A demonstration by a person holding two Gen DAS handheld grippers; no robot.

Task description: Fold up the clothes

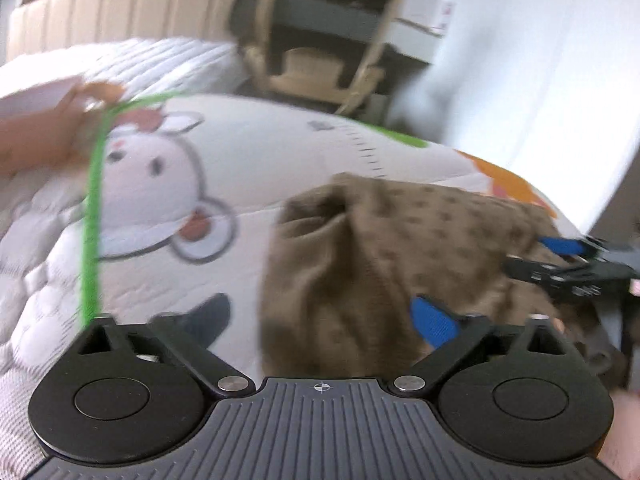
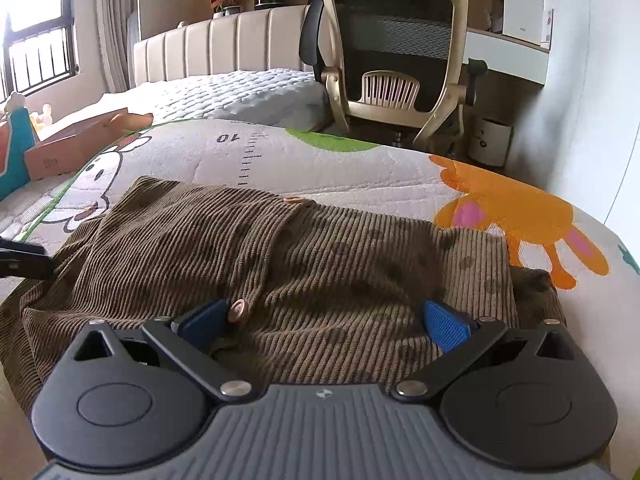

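Between my right gripper's (image 2: 326,322) spread blue pads sits the brown ribbed cardigan (image 2: 280,256); jaws wide, holding nothing, low over its near hem beside a pale button (image 2: 239,311). Over on the left, my left gripper (image 1: 320,316) is also open and empty, fingers set wide, its right pad (image 1: 434,320) against the garment's bunched left edge; that view is blurred, so finer detail escapes me. The cardigan lies spread on the cartoon-print quilt (image 2: 360,168), its left part doubled over in a lump, front placket running away towards a far button (image 2: 293,199). Whether that lump is a fold in the making or just a rumple, I can't judge. To fold cleanly I'd want both pads biting matching edges, level, with the knit pulled flat so the ribs don't drag. Beyond: a cardboard box (image 2: 76,140) far left on the bed, an office chair (image 2: 396,56) past the far edge. Neither crowds the garment.
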